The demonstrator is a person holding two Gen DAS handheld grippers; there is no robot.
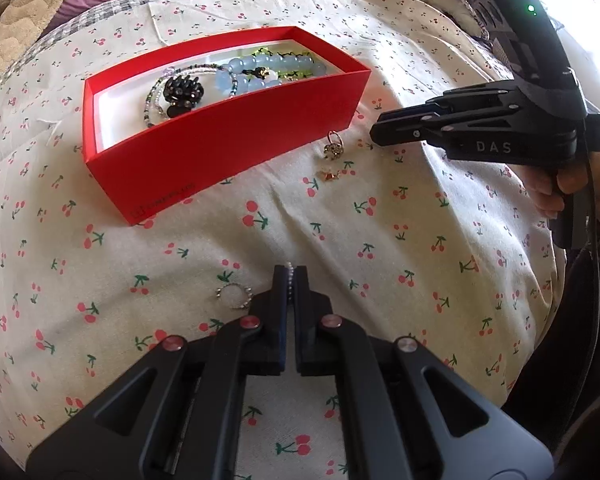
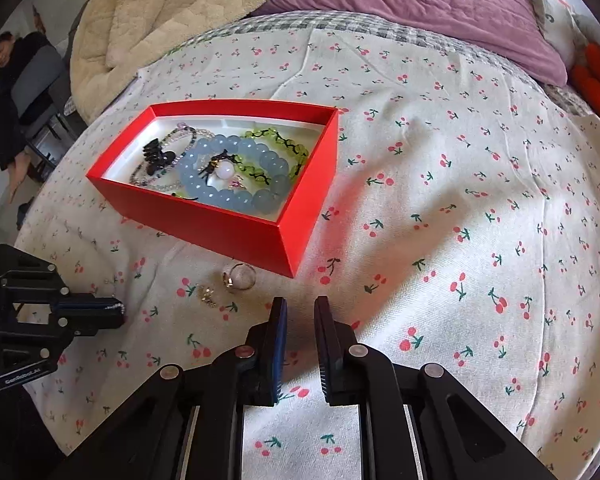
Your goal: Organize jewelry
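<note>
Covering the bed is a white cloth with small red cherries [image 2: 440,184]. On it sits a long red cardboard box [image 1: 228,152] holding a big blue bead bracelet [image 2: 236,184], a green bead bracelet [image 2: 276,148] and a black hair clip [image 2: 156,156]. Just beside the box lie a silver ring [image 2: 240,276] and a tiny gold charm [image 2: 206,295]. The left gripper [image 1: 289,276] is squeezed tight on a small string of white pearl beads [image 1: 289,270], near a sparkly ring [image 1: 234,296]. The right gripper [image 2: 300,312] has its fingers apart and holds nothing.
</note>
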